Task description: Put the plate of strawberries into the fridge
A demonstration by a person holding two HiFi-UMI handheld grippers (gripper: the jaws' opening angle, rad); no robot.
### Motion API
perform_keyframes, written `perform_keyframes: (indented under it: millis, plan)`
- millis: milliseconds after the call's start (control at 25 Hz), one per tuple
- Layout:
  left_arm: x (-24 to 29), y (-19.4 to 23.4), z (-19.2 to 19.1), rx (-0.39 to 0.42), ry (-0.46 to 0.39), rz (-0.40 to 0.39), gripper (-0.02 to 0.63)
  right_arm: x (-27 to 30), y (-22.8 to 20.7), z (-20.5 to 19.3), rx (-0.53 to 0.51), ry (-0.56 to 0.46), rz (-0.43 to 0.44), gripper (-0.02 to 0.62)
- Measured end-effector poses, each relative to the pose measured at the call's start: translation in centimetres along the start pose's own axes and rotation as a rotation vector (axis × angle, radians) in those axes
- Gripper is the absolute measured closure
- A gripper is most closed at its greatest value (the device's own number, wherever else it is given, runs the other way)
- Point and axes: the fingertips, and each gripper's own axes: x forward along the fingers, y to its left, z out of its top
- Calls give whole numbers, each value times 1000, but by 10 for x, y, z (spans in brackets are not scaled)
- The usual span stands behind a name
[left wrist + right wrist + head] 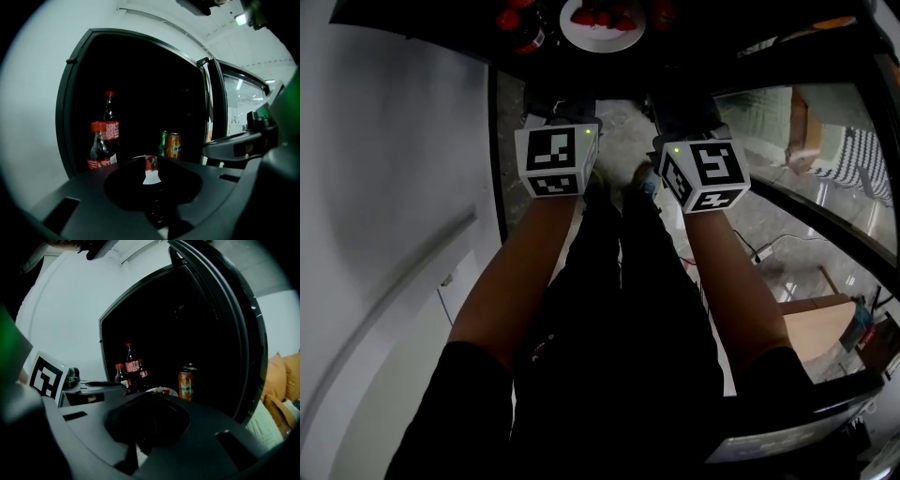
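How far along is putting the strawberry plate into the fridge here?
Done: the plate of strawberries sits inside the fridge beside the cola bottles. In hand: nothing; left gripper and right gripper hang outside, fingers together, empty. Left: the fridge door stands open, if closing counts.

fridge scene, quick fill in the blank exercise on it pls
1. The plate of strawberries stands inside the ___.
2. Its door is ___.
3. The cola bottles have ___ caps.
4. Next to the orange can stands a ___ can.

Missing words: fridge; open; red; green.
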Motion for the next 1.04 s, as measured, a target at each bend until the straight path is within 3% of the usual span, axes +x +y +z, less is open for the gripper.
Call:
perform_keyframes:
  millis: [360, 1040]
  plan:
    - [-43, 2, 22, 14, -50, -6, 541, -12, 21, 13, -30, -27, -10, 592]
    - [-44, 6, 17, -12, -38, -28, 541, -7, 26, 13, -32, -40, -29, 592]
